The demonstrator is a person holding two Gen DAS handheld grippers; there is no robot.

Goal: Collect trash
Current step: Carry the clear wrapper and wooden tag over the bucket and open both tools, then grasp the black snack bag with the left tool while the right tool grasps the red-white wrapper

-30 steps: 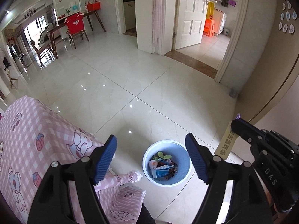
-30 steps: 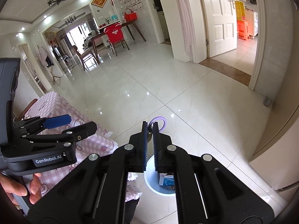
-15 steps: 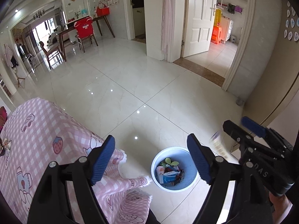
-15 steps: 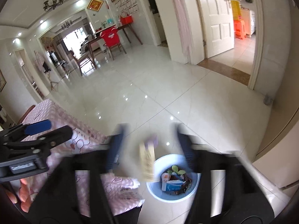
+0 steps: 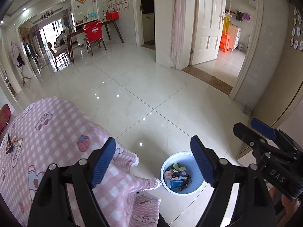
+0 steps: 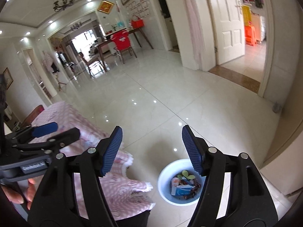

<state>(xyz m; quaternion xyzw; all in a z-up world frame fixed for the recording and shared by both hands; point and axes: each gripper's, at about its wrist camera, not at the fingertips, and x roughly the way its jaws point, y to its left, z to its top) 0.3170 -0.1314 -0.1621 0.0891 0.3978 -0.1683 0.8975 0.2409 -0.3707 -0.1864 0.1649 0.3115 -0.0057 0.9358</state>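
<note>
A round blue bin (image 5: 182, 173) stands on the floor beside the table and holds several wrappers and scraps; it also shows in the right wrist view (image 6: 180, 182). My left gripper (image 5: 153, 161) is open and empty, above the table edge and the bin. My right gripper (image 6: 152, 150) is open and empty, high above the bin; it also shows at the right of the left wrist view (image 5: 265, 132). A small wrapper (image 5: 13, 141) lies on the pink checked tablecloth (image 5: 56, 124) at the far left.
The table with the pink cloth (image 6: 121, 185) fills the lower left. Glossy tiled floor (image 5: 151, 87) stretches ahead. A beige wall (image 5: 280, 98) is close on the right. A dining table with a red-covered chair (image 5: 93, 36) stands far back.
My right gripper was shut on a yellowish tag with a purple ring; it opened and the tag dropped toward the bin. Both grippers have risen and tilted up slightly.
</note>
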